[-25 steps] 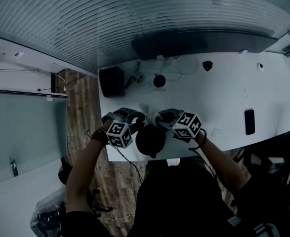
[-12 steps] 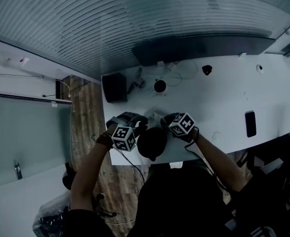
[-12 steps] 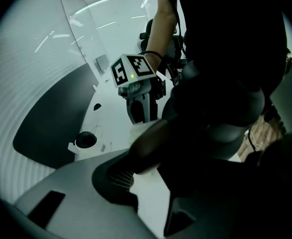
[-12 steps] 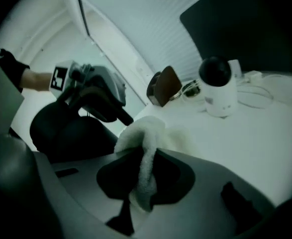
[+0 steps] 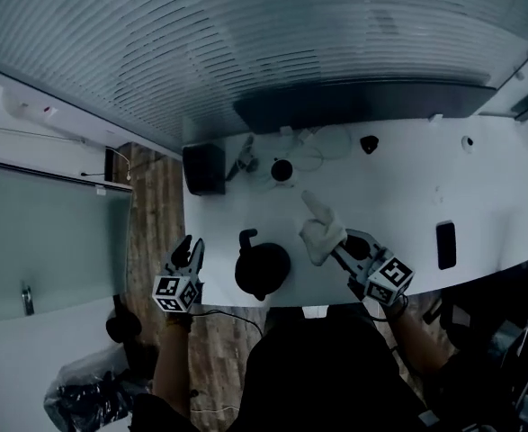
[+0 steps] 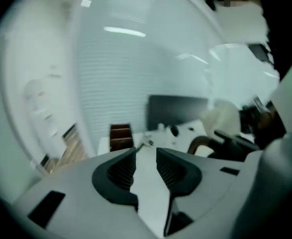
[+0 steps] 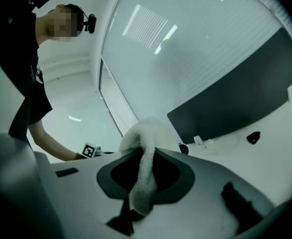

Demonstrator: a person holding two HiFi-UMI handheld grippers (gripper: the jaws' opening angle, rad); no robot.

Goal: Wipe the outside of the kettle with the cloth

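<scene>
The black kettle (image 5: 264, 271) stands near the front edge of the white table (image 5: 479, 196), its handle toward the left gripper. In the left gripper view the kettle (image 6: 240, 146) shows at the right. My left gripper (image 5: 192, 247) hangs left of the kettle, past the table's corner, apart from it. Its jaws (image 6: 146, 152) stand open with nothing between them. My right gripper (image 5: 338, 247) is to the right of the kettle, shut on the white cloth (image 5: 321, 227), which sticks up and away from the kettle. The cloth (image 7: 144, 168) hangs down between the jaws.
A black box (image 5: 203, 169) sits at the table's back left, next to a small round device (image 5: 282, 170) with cables. A dark monitor (image 5: 362, 106) runs along the back. A phone (image 5: 445, 245) lies at the right. Wooden floor (image 5: 156, 205) lies left of the table.
Both grippers have pulled away from the kettle. The left one went left and back off the table's corner. The right one swung right, carrying the cloth up off the kettle.
</scene>
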